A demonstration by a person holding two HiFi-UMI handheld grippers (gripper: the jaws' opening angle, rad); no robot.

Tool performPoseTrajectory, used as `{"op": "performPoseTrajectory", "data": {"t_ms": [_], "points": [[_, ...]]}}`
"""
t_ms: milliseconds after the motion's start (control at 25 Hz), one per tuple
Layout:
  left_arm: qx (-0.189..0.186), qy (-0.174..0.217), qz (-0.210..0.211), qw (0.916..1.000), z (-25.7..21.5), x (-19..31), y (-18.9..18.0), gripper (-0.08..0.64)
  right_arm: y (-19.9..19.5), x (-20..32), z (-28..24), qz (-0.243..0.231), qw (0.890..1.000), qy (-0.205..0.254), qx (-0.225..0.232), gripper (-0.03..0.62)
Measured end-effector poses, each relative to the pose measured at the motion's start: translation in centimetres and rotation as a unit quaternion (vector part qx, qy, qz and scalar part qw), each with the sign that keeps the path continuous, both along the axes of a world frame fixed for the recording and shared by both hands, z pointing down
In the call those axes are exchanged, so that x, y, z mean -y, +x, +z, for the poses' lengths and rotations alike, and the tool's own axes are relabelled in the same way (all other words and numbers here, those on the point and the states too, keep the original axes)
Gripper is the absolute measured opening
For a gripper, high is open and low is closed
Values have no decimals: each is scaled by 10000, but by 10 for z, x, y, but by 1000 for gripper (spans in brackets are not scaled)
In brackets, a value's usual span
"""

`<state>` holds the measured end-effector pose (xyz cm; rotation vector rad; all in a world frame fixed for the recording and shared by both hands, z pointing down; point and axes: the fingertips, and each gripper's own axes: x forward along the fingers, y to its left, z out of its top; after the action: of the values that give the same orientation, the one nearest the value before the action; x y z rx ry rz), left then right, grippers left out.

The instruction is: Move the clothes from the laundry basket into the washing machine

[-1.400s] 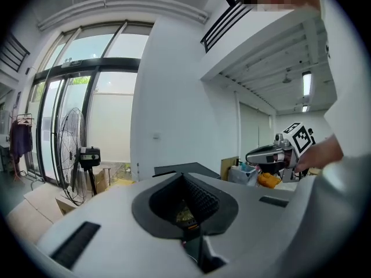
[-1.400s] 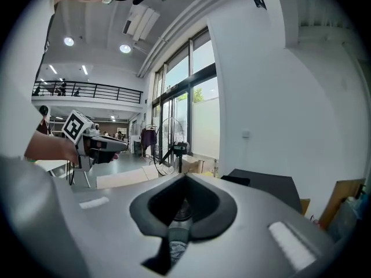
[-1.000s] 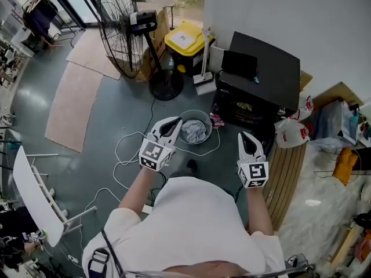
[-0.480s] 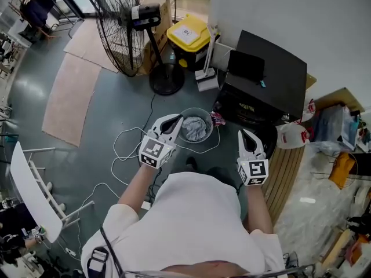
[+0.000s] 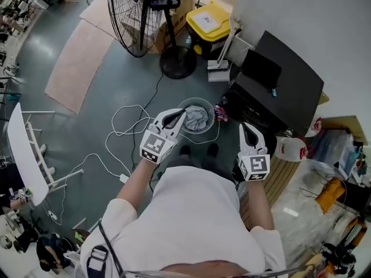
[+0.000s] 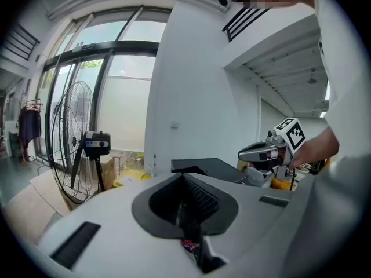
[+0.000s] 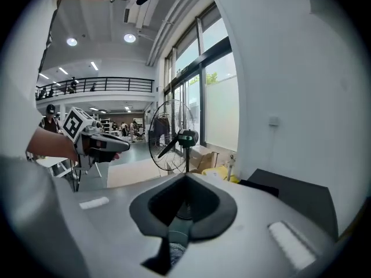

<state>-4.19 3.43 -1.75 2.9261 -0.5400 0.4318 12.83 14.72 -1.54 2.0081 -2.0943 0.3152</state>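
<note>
While both tools have their jaws together and nothing between them, the step in hand appears to be the reach for the first garment. The left tool (image 5: 181, 113) hovers just beside the laundry basket (image 5: 184, 105), which stands on the floor ahead of the person's feet with a grey bundle of clothes (image 5: 197, 118) inside. The right tool (image 5: 245, 127) hangs near the front of the black washing machine (image 5: 287, 88), to the basket's right.

To do this well, the left tool's jaws should part before they go down. They should then bite a raised fold of the cloth, not the basket's rim, and lift it clear of the wall before swinging it across. Whether the machine's door stands open I cannot tell; the right tool may have to deal with that.

White cables (image 5: 124, 126) loop over the floor around the basket and could catch a foot or trailing cloth. A small red thing (image 5: 220, 114) lies between basket and machine. A standing fan (image 5: 139, 10) and a yellow-lidded bin (image 5: 210, 23) stand farther off, out of the way.
</note>
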Motion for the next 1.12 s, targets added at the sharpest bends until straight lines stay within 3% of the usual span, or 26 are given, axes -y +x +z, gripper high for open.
{"op": "performPoseTrajectory", "data": {"t_ms": [440,800,1120], "points": [[133,-266,-1268,9915,32,6,2,5,15,43,39,-1390,9897,-338,-78,11],[268,-532,-1733,9831,70,12,-8,5,8,74,83,-1898,9793,-692,97,11],[392,-738,-1693,9820,125,30,-25,6,-8,100,140,-1977,9751,-1003,-17,11]]}}
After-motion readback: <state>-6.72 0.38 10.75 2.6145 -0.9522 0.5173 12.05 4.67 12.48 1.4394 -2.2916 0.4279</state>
